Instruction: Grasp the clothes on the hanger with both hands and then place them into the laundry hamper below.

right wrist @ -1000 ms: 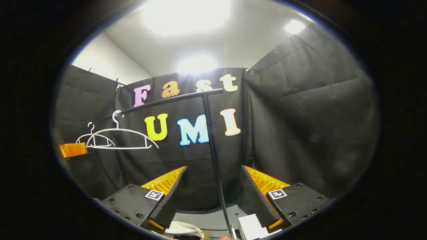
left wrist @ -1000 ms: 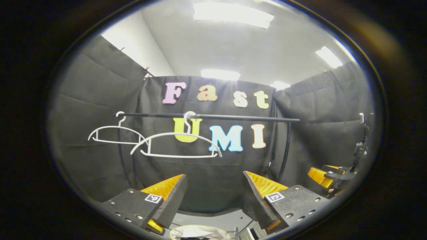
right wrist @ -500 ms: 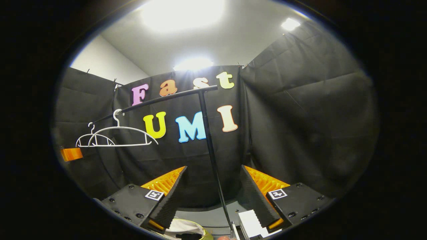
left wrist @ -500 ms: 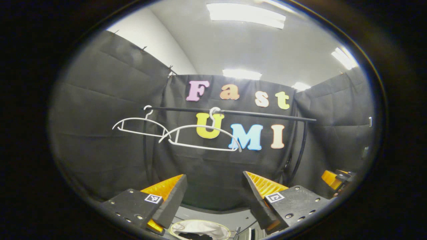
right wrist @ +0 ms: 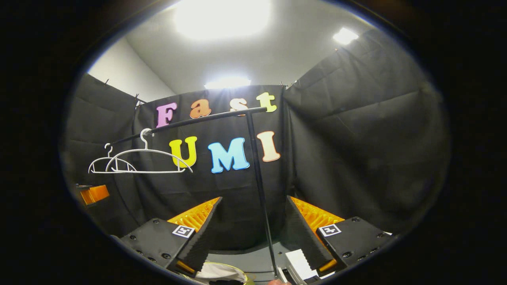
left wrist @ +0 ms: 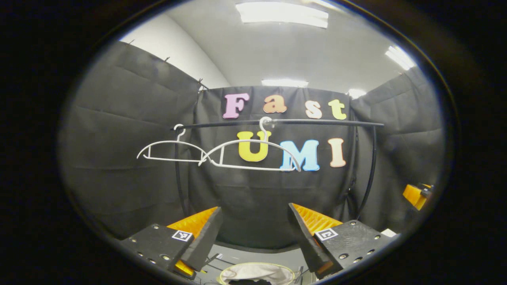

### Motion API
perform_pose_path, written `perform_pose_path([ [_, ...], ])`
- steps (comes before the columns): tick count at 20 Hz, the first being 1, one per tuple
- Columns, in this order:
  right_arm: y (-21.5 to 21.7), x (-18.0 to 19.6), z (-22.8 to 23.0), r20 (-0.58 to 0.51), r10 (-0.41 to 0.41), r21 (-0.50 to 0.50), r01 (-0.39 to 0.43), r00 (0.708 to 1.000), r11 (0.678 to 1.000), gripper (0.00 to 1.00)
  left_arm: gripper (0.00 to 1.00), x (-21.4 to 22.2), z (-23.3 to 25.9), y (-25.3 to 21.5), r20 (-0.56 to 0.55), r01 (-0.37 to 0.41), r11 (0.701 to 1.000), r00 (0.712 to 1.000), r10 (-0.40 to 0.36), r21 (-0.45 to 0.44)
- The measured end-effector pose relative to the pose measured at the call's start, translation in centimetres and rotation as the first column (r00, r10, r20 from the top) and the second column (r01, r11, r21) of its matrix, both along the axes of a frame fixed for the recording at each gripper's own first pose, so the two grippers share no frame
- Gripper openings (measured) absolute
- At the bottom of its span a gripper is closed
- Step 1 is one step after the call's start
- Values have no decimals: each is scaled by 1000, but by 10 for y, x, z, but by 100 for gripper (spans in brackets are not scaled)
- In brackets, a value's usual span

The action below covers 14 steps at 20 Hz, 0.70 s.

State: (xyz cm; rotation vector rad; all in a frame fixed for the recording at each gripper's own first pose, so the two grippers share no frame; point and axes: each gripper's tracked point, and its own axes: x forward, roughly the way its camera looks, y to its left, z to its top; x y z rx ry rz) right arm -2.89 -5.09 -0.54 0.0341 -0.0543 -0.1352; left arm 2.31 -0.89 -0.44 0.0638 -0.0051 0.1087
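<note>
Nothing I can read as words or numbers on any object here. The nearest thing to a sign is a small black-and-white patterned sticker [left wrist: 182, 235] on the body of my left claw [left wrist: 254, 206], low in the left gripper view, with a twin sticker [left wrist: 325, 234] on the claw's other side. My right claw [right wrist: 254, 198] carries the same kind of patterned square [right wrist: 182, 231] at the bottom of the right gripper view. They show coded blocks, not letters.
</note>
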Motion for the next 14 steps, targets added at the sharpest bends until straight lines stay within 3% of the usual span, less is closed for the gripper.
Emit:
perform_pose_path([
  [4, 15, -3, -20, -35, -7, -3, 7, 999, 1000, 98, 96, 12, -20, -2, -28, 56, 998, 998, -56, -8],
  [13, 41, -2, -37, -92, -30, 5, 31, 995, 1000, 98, 96, 27, -40, 29, -5, 82, 995, 997, -83, -58],
  [14, 43, -2, -37, -95, -30, 2, 30, 995, 1000, 92, 96, 27, -44, 34, -12, 75, 995, 997, -76, -69],
])
